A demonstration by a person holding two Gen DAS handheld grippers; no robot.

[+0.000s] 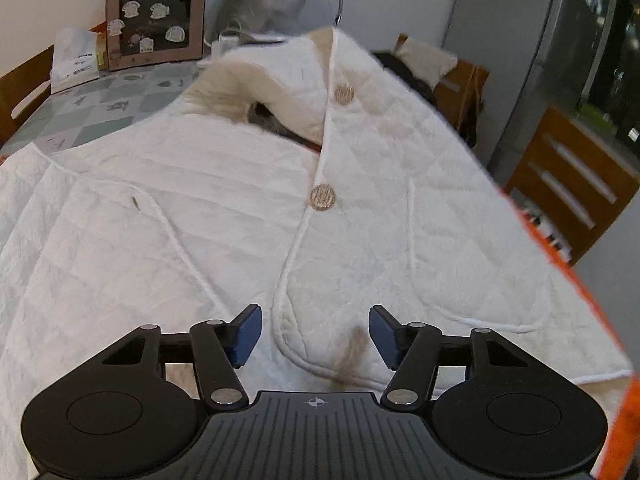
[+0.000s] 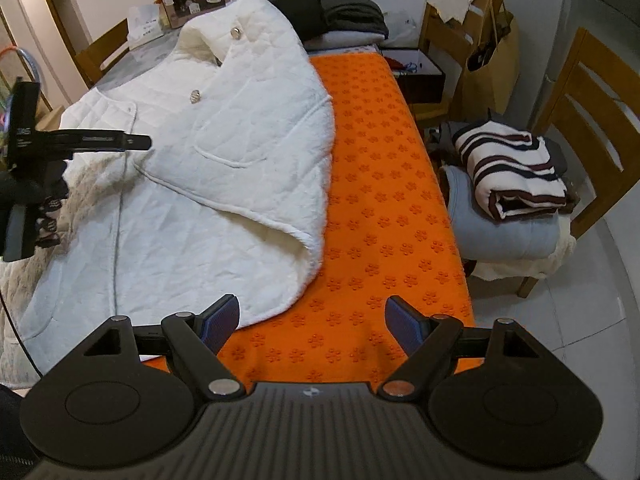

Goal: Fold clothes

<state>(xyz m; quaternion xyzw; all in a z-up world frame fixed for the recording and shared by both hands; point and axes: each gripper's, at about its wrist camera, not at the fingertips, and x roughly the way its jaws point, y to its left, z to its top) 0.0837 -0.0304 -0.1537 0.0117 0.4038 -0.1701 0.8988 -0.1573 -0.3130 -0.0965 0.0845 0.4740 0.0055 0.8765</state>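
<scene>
The left gripper [image 1: 315,334] hangs low with its two blue-padded fingers [image 1: 248,334] spread wide, nothing between them. The right gripper [image 2: 312,326] is likewise wide open, its blue pads [image 2: 402,326] well apart and holding nothing. From the right wrist view the left gripper [image 2: 80,142] shows side-on at the far left, a dark-gloved hand [image 2: 38,194] gripping its handle.

A lived-in home — likely a dining corner. Wooden chairs [image 2: 588,92] ring a surface under an orange mat [image 2: 376,200], folded laundry [image 2: 516,168] piled on one seat; a cardboard box [image 1: 156,16] and paper bag [image 2: 488,64] stand nearby — tiled floor.
</scene>
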